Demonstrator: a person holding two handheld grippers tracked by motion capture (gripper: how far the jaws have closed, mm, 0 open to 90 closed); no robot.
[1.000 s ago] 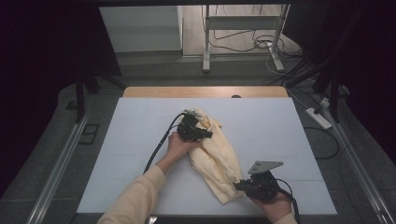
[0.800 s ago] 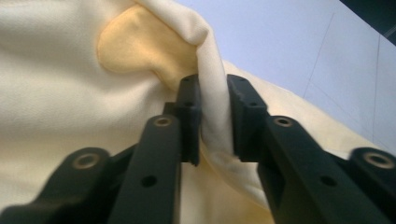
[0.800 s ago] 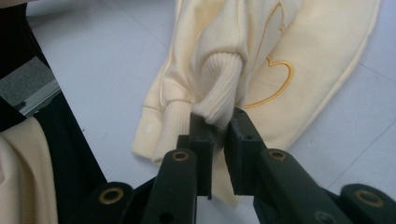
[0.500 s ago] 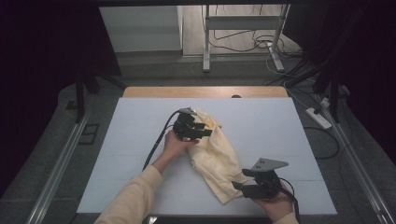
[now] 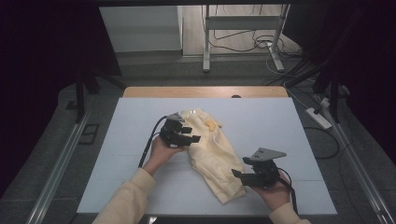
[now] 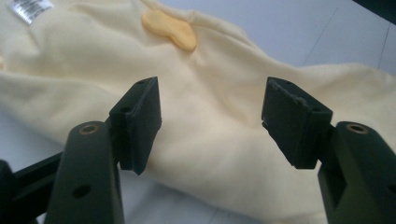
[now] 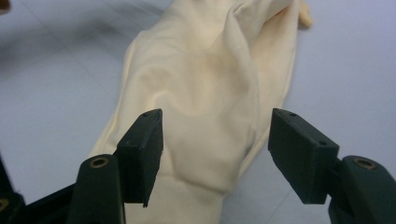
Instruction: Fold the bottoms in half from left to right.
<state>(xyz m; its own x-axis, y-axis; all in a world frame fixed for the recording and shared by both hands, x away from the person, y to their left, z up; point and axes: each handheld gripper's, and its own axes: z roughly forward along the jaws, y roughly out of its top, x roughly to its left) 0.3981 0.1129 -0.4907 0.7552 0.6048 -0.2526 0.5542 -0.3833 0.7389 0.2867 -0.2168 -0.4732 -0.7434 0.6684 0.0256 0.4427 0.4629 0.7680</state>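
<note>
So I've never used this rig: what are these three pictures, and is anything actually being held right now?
No robot arm here: a person holds a two-fingered gripper in each hand. The high view looks down on the white table; the other two come from cameras riding on each gripper. The left gripper and right gripper sit at opposite ends of a pale yellow garment lying crumpled on the table. Each gripper's view shows its fingers spread open over the cloth, so nothing is held.
</note>
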